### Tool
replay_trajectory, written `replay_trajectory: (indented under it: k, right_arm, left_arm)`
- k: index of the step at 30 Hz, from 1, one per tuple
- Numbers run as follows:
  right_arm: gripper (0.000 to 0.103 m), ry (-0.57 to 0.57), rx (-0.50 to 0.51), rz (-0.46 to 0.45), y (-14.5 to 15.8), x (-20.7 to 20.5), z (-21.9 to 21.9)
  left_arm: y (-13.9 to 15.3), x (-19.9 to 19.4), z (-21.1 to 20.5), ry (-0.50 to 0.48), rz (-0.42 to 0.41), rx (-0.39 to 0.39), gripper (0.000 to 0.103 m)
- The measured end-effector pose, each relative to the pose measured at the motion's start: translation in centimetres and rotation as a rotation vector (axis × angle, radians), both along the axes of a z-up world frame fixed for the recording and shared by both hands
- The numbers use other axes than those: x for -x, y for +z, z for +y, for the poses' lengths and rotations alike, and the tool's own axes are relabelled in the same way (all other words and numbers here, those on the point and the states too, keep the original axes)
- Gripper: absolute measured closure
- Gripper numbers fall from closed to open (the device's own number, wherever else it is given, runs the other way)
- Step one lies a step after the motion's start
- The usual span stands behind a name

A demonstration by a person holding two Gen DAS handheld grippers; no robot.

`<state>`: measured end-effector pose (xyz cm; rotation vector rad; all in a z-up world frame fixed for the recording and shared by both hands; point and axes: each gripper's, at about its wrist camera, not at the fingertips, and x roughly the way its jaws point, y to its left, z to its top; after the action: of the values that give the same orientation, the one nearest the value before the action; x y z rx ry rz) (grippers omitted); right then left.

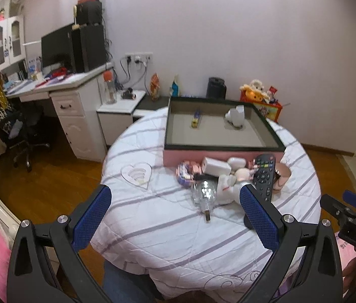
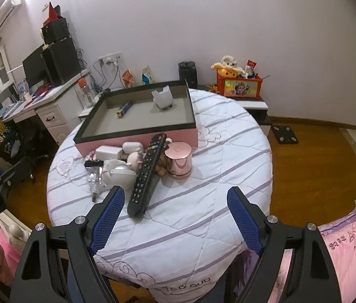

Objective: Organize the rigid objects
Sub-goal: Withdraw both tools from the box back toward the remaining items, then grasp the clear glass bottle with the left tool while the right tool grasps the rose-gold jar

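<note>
Both grippers, left point(image 1: 175, 203) & right point(image 2: 172, 199), fingers wide apart, empty. We take the long black remote point(image 2: 145, 176) first: straddle mid-body, lift clear, into the pink-sided tray point(image 2: 137, 140).

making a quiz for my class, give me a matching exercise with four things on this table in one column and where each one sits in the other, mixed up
Things:
1. remote control
2. white cup
3. glass bulb
4. rose-gold round tin

Places:
A. inside the tray, near its far wall
B. upright on the cloth, right of the remote
C. lying on its side at the near left edge of the pile
D. propped on the pile, its near end on the cloth

Pairs: 1-D, 2-A, 3-C, 4-B
</note>
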<state>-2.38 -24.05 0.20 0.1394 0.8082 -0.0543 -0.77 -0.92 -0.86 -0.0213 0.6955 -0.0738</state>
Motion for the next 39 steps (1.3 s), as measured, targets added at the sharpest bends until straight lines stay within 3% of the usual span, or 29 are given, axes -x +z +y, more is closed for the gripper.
replay_trajectory:
  k: [11,24,31,39]
  right_arm:
    - [0.019,0.001,-0.011,0.095,-4.5,-4.0,-1.1]
    - [0.019,0.003,0.016,0.165,-7.5,-8.3,-1.8]
    - [0.019,0.013,0.032,0.174,-8.7,-10.2,-1.9]
    - [0.019,0.019,0.036,0.172,-9.6,-11.7,-2.6]
  left_arm:
    - [-5.8,-4.3,-1.1,-0.018,0.128,-0.013,0.0]
    - [-11.5,-9.4,-2.9,-0.044,0.248,-0.016,0.0]
    - [-12.3,-10.5,-2.8,-0.041,0.25,0.034,0.0]
    - [-12.9,-11.3,-2.9,-0.042,0.231,0.021,0.005]
